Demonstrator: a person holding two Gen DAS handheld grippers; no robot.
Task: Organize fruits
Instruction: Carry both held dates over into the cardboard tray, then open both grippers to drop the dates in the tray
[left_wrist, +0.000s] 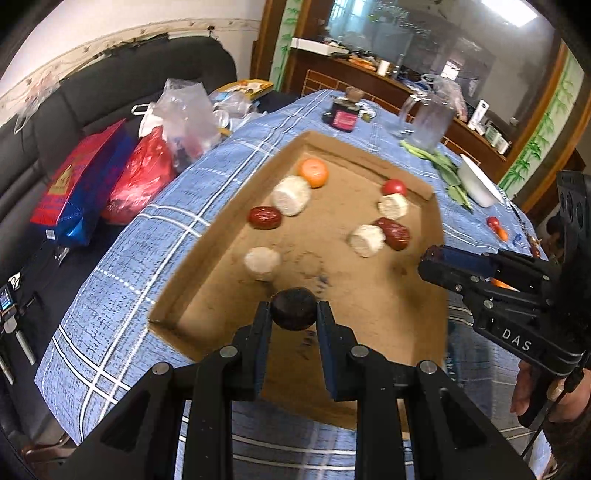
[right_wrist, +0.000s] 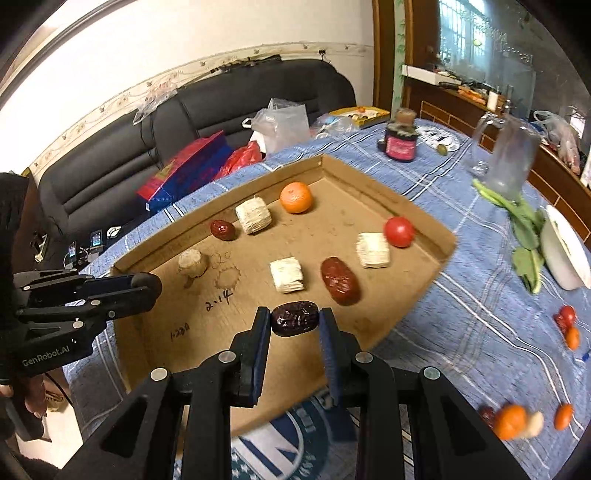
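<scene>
A shallow cardboard tray (left_wrist: 369, 295) (right_wrist: 424, 221) lies on the blue checked tablecloth. In it are an orange (left_wrist: 314, 171) (right_wrist: 296, 197), a red tomato (left_wrist: 393, 187) (right_wrist: 398, 231), two red dates (left_wrist: 264, 218) (right_wrist: 340, 280), and several pale blocks (left_wrist: 291, 195) (right_wrist: 286, 275). My left gripper (left_wrist: 294, 314) is shut on a dark date (left_wrist: 294, 309) above the tray's near part. My right gripper (right_wrist: 294, 319) is shut on a dark wrinkled date (right_wrist: 294, 318) over the tray's near edge. The right gripper also shows in the left wrist view (left_wrist: 432, 264), and the left in the right wrist view (right_wrist: 147, 286).
Loose small fruits (right_wrist: 517, 421) lie on the cloth at the right, more (right_wrist: 567, 325) further back. A white bowl (right_wrist: 565, 254), green leaves (right_wrist: 524, 225), a glass jug (right_wrist: 509, 162) and a dark jar (right_wrist: 400, 142) stand behind the tray. Bags (left_wrist: 122, 177) sit on a black sofa at left.
</scene>
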